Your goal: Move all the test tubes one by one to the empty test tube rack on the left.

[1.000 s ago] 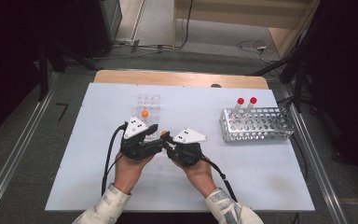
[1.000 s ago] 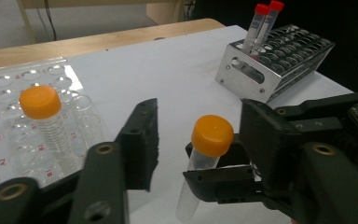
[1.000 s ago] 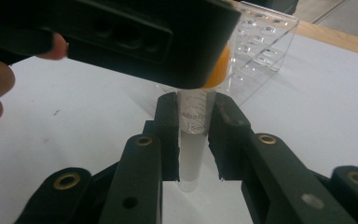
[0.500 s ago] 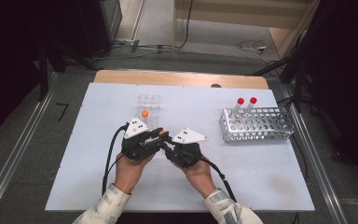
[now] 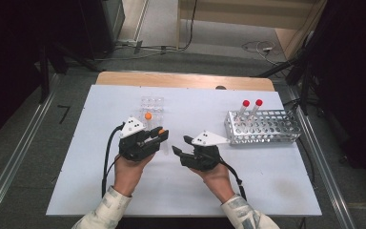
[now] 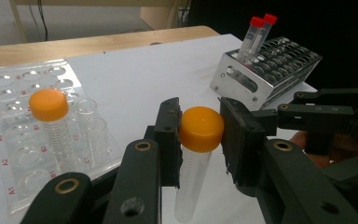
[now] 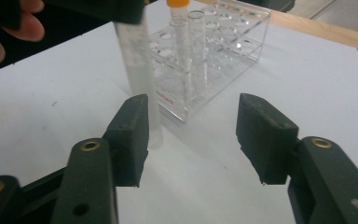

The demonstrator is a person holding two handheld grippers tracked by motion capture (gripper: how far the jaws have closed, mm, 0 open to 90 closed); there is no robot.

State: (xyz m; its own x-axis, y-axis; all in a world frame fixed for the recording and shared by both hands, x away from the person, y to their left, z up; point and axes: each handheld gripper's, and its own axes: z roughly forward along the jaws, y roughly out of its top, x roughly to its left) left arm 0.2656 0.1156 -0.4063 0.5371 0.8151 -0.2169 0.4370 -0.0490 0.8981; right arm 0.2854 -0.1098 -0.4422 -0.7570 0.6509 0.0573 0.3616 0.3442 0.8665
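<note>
One orange-capped tube [image 6: 196, 158] is the thing in hand: the left tool [image 6: 200, 135] is clamped on its cap, one jaw against each side, with the clear body hanging down toward the tabletop [image 5: 124, 100]. In the high view the left tool [image 5: 158, 135] sits just in front of the clear tube rack [image 5: 152, 106], on the person's side of it, and the tube's body shows pale beneath the jaws. The right tool [image 7: 191, 135] stands with its jaws wide apart and nothing between them; in its own view the tube's body [image 7: 137, 74] rises just beyond its left jaw, between it and the clear tube rack [image 7: 214, 51].

Judging from its look, the tube is thin clear plastic and appears empty, so it should be light and stiff but smooth. Held by the cap alone it may swing or twist in the grip, and a hard squeeze on the body could make it slip. The ridged cap looks the surer hold; the body just under the cap is the natural place for a second grip.

A second orange-capped tube [image 6: 51, 126] stands upright in the clear rack. Well to the right of that rack, a metal rack [image 5: 263, 127] holds two red-capped tubes [image 5: 250, 109].
</note>
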